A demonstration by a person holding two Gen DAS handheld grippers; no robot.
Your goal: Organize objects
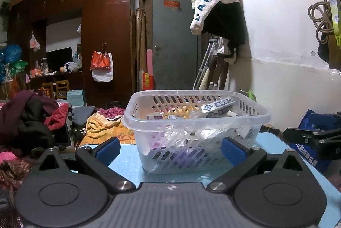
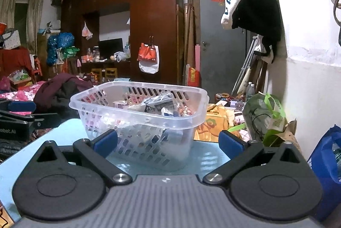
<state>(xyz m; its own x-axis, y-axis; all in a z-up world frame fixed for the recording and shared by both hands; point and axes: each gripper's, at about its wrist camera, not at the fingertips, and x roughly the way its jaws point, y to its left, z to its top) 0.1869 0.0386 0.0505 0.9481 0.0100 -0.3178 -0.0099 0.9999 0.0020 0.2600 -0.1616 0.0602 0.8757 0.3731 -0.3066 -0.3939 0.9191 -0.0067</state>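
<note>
A clear plastic basket (image 1: pixel 136 121) with slotted walls stands on the light blue table (image 1: pixel 125 155). It holds several small packets and boxes, one a dark printed packet (image 1: pixel 217 107). My left gripper (image 1: pixel 169 150) is open and empty, its blue pads just in front of the basket's near wall. In the right wrist view the basket (image 2: pixel 85 105) stands ahead and slightly left. My right gripper (image 2: pixel 168 142) is open and empty, close to the basket's near right corner. The right gripper (image 1: pixel 315 139) also shows at the right edge of the left wrist view.
A pile of clothes (image 1: pixel 27 119) and bedding (image 1: pixel 102 123) lies left of the table. A green bag (image 2: pixel 266 115) and a blue bag (image 2: pixel 328 166) sit to the right by the white wall. A jacket (image 1: pixel 219 13) hangs on that wall. Wardrobe and door stand behind.
</note>
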